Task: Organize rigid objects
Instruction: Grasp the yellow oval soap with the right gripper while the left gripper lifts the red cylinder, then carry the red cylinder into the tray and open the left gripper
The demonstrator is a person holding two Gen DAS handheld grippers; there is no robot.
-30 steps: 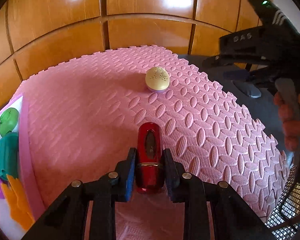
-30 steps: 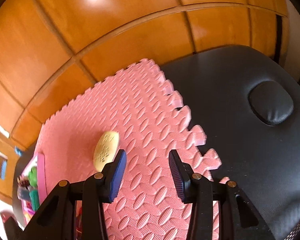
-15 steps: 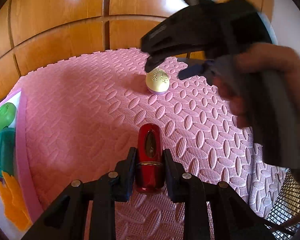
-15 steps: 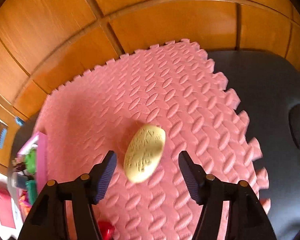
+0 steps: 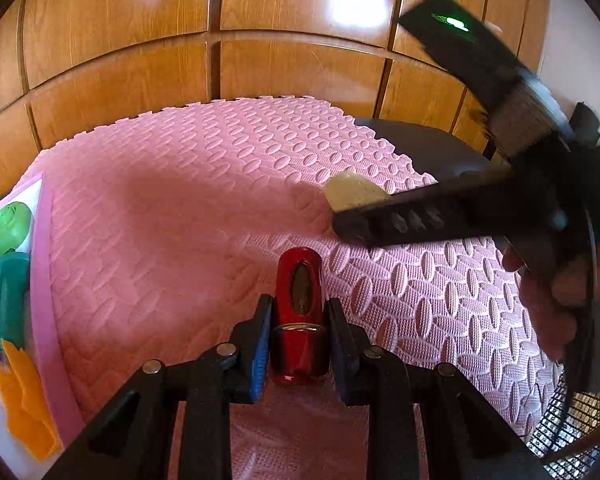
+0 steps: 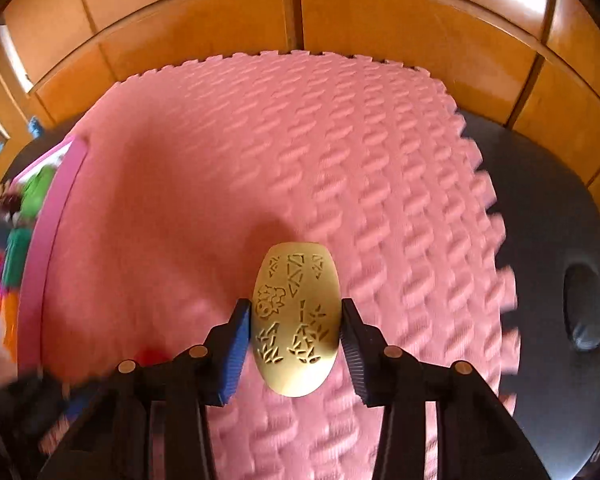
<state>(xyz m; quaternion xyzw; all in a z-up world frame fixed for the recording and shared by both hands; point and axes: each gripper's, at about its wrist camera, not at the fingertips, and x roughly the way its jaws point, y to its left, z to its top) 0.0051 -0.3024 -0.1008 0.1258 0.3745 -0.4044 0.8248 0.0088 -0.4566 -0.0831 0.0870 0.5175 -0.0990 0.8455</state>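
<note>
My left gripper [image 5: 298,320] is shut on a glossy red oblong case [image 5: 299,304] that lies on the pink foam mat [image 5: 160,220]. A cream egg-shaped object [image 6: 295,320] with cut-out patterns lies on the mat between the jaws of my right gripper [image 6: 296,320], which stands open around it, the pads close to its sides. In the left wrist view the egg [image 5: 352,194] shows partly hidden behind the right gripper's finger [image 5: 400,222], beyond the red case.
A pink-rimmed tray [image 5: 40,280] with green, teal and orange toys sits at the mat's left edge. A black padded surface [image 6: 540,240] lies right of the mat. Wooden panels [image 5: 260,60] stand behind. A wire mesh basket [image 5: 572,432] is at the lower right.
My right gripper has swung left and down over the mat, and now straddles the cream egg. My left gripper has stayed shut on the red case, almost still.
</note>
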